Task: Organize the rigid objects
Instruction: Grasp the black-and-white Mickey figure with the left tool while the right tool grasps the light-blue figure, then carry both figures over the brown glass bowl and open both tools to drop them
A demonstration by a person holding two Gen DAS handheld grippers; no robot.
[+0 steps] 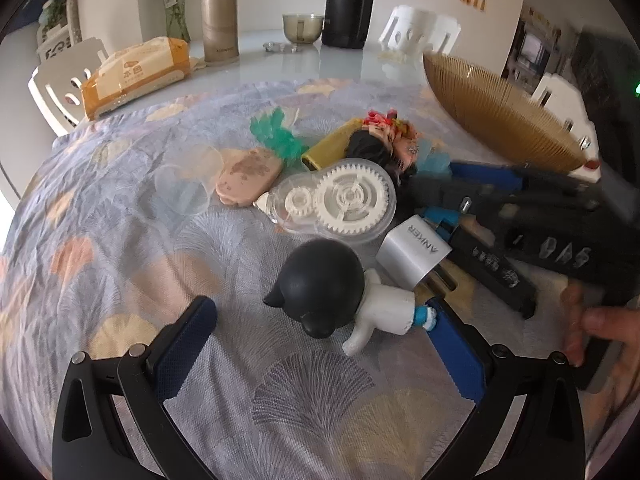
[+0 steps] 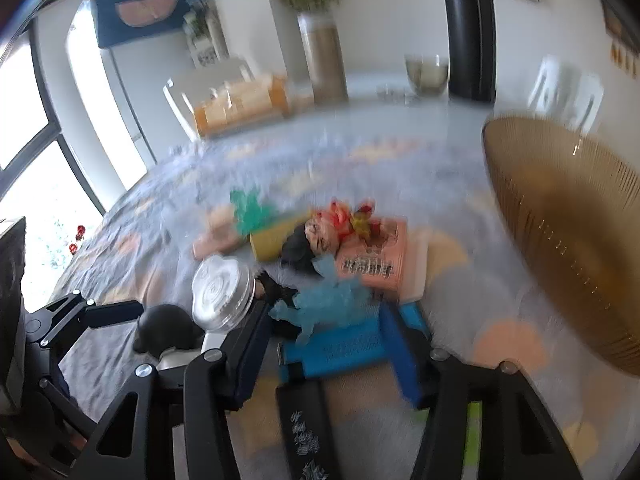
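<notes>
Looking through the left wrist view, I see my left tool (image 1: 320,344) spread wide around a glossy figurine (image 1: 340,300) with a round black head and white body, lying on the woven, leaf-patterned worktop (image 1: 120,240). Beside it lie a matte silver charger cube (image 1: 412,256) and a clear toothed-wheel tape dispenser (image 1: 340,204).

Through the blurred right wrist view, my right tool (image 2: 332,356) straddles a flat blue block (image 2: 344,350); contact I cannot tell. A ribbed golden bowl (image 2: 568,248) stands nearby.

A tissue pack (image 1: 136,74) lay at the surface's far edge; a gold flask (image 1: 219,18), glass cup (image 1: 303,28) and black bottle (image 1: 350,2) stood behind
</notes>
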